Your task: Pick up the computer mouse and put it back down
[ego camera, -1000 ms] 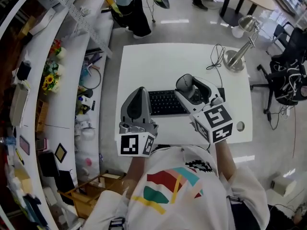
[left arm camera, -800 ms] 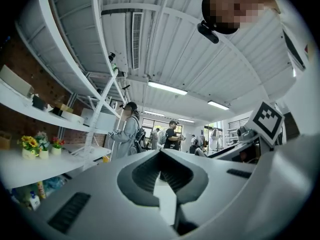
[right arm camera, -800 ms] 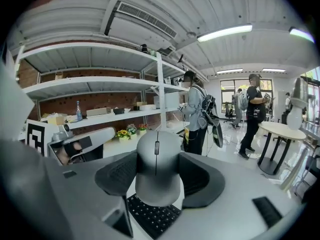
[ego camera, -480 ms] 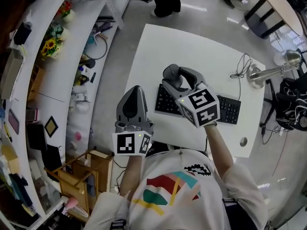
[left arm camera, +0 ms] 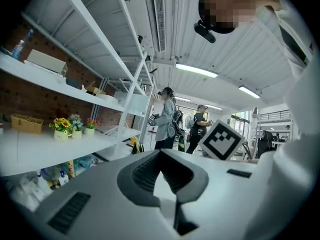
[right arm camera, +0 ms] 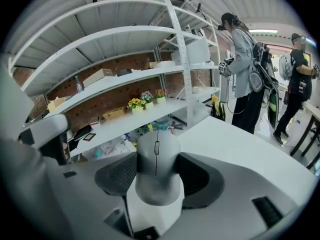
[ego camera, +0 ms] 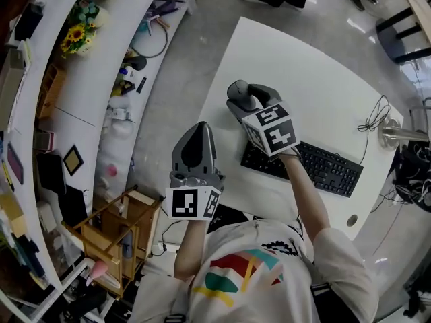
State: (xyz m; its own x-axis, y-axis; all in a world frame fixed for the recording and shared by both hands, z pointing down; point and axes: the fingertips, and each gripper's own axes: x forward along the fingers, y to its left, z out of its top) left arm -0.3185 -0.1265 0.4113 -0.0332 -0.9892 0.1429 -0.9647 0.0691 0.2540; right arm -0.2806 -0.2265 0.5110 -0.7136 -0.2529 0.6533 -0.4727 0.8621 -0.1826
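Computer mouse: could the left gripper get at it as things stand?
Probably not. The computer mouse is clamped in the jaws of the right gripper, which cover both its sides; only its top is free, and the left gripper has its jaws shut.

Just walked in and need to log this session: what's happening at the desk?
A person works two handheld grippers. The right gripper is clamped on the grey computer mouse, over the white table near the keyboard; whether it touches the tabletop is unclear. The left gripper is shut and empty, beside the table.
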